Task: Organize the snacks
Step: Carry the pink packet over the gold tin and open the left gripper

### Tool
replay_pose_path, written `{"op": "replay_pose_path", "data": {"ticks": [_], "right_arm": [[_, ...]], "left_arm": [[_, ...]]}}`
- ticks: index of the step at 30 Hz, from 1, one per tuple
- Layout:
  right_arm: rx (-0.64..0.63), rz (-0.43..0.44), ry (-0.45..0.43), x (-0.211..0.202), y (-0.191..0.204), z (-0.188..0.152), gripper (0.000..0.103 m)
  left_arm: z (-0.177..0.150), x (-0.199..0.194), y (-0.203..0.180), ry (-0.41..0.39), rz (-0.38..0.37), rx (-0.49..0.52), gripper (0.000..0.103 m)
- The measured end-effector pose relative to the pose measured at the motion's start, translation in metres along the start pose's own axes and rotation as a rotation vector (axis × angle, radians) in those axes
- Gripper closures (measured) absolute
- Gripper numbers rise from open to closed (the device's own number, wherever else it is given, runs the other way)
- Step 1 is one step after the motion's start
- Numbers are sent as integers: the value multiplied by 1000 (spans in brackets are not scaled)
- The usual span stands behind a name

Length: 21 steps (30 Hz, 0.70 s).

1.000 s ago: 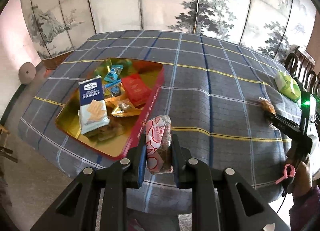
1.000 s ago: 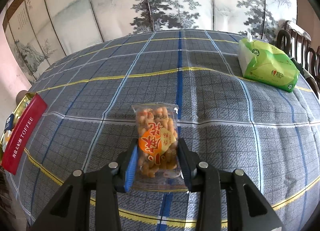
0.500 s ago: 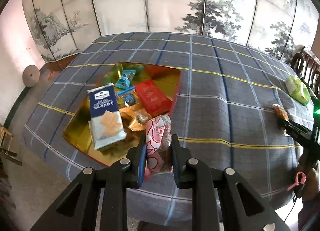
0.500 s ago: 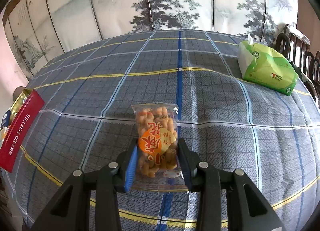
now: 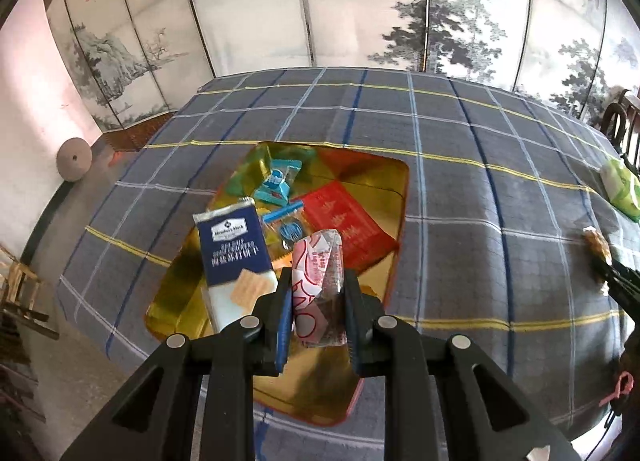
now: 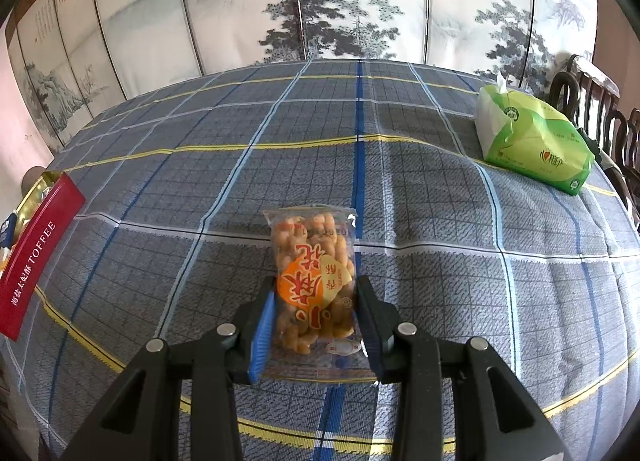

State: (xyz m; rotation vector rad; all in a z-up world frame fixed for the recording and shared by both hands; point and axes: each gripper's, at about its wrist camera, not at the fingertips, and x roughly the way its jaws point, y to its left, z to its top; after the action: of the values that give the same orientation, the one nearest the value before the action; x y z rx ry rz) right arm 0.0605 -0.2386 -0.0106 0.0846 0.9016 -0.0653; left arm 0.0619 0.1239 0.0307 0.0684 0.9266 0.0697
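Observation:
My left gripper point(image 5: 317, 301) is shut on a red-and-white wrapped snack point(image 5: 318, 281) and holds it above the near part of the gold tin tray point(image 5: 180, 289). The tray holds a blue cracker pack point(image 5: 234, 249), a red packet point(image 5: 344, 217) and small blue sweets point(image 5: 276, 181). My right gripper point(image 6: 316, 321) is shut on a clear bag of orange twisted snacks point(image 6: 314, 277) over the plaid tablecloth; that bag shows at the right edge of the left wrist view point(image 5: 596, 245). The tray's red side marked TOFFEE point(image 6: 34, 261) is at the far left of the right wrist view.
A green tissue pack point(image 6: 532, 141) lies at the table's far right, also in the left wrist view point(image 5: 620, 185). Dark wooden chair backs point(image 6: 600, 109) stand beyond it. A painted folding screen point(image 5: 320, 5) stands behind the table. The table's left edge drops to the floor point(image 5: 60, 361).
My left gripper has carried the wrapped snack leftward, from beside the tray's red edge to above the tray. My right gripper and its bag have hardly moved.

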Motion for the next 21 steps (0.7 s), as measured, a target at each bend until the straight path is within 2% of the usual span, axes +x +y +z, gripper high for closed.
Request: {"op": "replay_pose_path", "data": {"ticks": [13, 21], "right_arm": [[3, 3, 0, 0, 0, 1, 64], [4, 6, 0, 1, 1, 1, 64]], "left_arm": [[31, 41, 5, 37, 40, 12, 82], [47, 57, 13, 58, 45, -14, 82]]}}
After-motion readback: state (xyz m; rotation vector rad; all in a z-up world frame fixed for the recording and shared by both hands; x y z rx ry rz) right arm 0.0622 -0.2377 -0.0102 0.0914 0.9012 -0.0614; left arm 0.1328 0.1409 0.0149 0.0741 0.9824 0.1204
